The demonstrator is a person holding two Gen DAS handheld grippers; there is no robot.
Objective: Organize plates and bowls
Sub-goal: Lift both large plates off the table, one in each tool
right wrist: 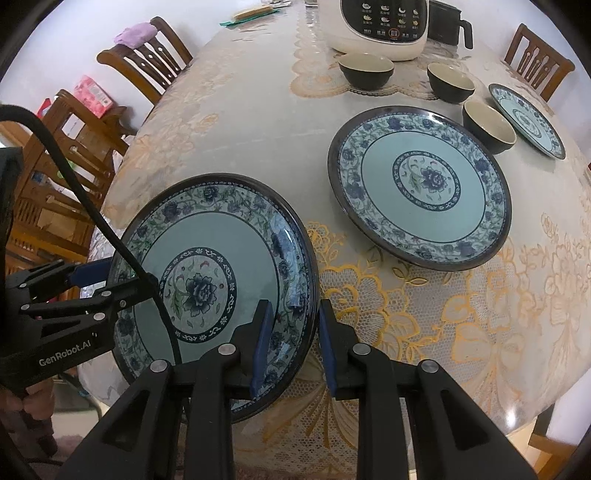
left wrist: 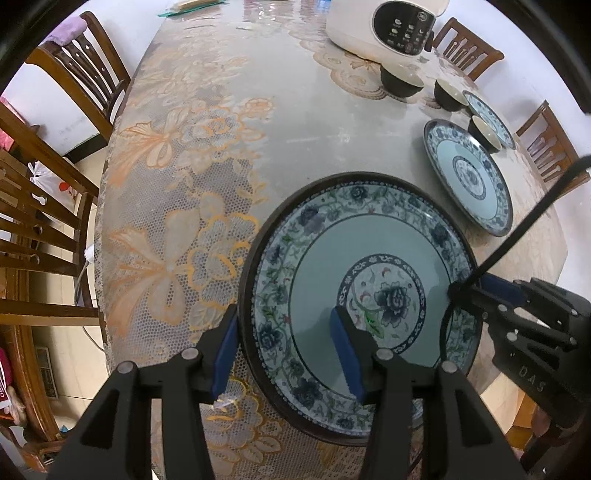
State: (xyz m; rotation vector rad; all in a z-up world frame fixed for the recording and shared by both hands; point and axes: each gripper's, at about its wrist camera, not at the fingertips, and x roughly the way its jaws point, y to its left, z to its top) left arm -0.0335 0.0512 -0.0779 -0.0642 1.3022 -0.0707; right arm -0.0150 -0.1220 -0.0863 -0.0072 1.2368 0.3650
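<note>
A blue floral plate (left wrist: pixel 354 288) (right wrist: pixel 221 273) sits at the near edge of the table. My left gripper (left wrist: pixel 284 350) is open, its jaws astride the plate's left rim. My right gripper (right wrist: pixel 293 343) (left wrist: pixel 491 291) is open, its jaws astride the plate's right rim. A second large floral plate (right wrist: pixel 421 188) (left wrist: pixel 469 177) lies to the right. A smaller floral plate (right wrist: pixel 528 118) (left wrist: pixel 491 114) lies at the far right. Three dark bowls with cream insides (right wrist: pixel 365 70) (right wrist: pixel 450 81) (right wrist: pixel 487 125) stand behind the plates.
A white rice cooker (right wrist: pixel 376 29) (left wrist: pixel 391 26) and a dark jug (right wrist: pixel 447 22) stand at the back of the lace-covered table (left wrist: pixel 207 155). Wooden chairs (left wrist: pixel 77 70) (right wrist: pixel 539 59) surround the table. A cable (right wrist: pixel 92 206) crosses the left gripper.
</note>
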